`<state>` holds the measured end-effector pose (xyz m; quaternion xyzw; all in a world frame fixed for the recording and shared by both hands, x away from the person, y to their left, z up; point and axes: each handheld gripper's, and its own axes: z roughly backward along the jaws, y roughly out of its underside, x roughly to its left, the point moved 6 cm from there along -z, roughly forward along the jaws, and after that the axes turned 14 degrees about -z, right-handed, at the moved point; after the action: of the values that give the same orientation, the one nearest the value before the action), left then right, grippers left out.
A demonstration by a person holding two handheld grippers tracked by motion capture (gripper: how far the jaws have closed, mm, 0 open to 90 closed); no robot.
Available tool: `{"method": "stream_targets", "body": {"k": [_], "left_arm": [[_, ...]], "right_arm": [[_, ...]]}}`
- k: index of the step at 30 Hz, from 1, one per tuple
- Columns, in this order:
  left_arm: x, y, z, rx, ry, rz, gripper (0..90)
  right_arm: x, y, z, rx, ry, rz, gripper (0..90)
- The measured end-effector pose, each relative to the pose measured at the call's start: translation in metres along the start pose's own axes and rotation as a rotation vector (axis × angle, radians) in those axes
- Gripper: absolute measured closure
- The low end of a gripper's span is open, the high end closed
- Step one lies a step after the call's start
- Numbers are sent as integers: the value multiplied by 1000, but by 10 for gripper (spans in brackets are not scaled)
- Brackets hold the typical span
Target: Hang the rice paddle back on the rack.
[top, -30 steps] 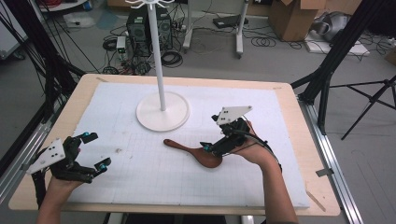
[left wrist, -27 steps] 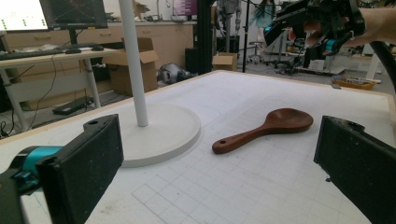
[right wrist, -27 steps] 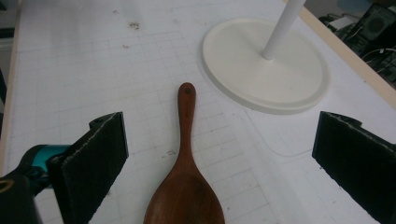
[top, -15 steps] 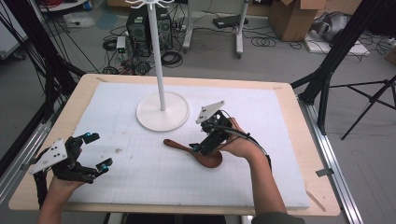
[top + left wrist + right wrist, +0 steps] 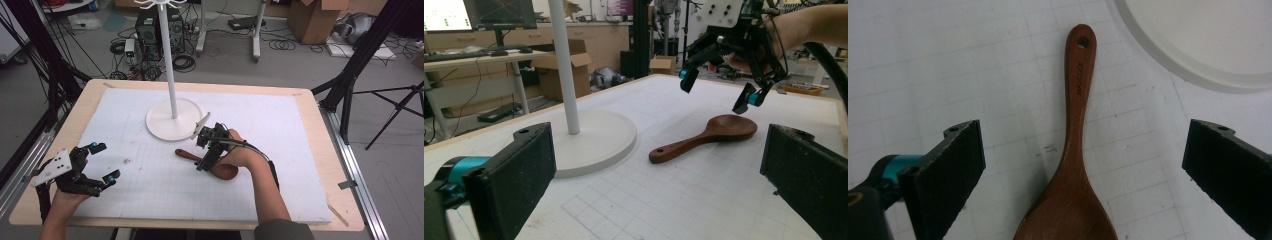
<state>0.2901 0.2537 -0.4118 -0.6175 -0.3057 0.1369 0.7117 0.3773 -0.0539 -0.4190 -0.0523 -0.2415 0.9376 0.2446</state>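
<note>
Even, bright indoor light (soft shadows); near gripper pads slightly blurred.

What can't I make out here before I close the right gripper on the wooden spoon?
- Wooden spoon: bowl cut off by the right gripper view's bottom edge.
- Bowl in the high view: partly covered by the right gripper.
- Handle lettering: too small to read.
- Stand: top cut off by the high view's upper edge.

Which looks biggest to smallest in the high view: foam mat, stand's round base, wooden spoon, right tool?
1. Foam mat, covering most of the table.
2. Stand's round base.
3. Wooden spoon and right tool: similar apparent length, and the tool hides part of the spoon, so unranked.
</note>
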Motion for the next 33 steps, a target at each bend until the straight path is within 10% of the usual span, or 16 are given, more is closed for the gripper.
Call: {"method": "stream_targets", "body": {"k": [14, 33], "left_arm": [[2, 0, 4, -9, -7, 4, 17], [0, 0, 3, -9, -3, 9, 17]], "right_arm": [[-1, -6, -34, 184, 45, -33, 77], [-4, -3, -51, 282, 8, -161, 371]]}}
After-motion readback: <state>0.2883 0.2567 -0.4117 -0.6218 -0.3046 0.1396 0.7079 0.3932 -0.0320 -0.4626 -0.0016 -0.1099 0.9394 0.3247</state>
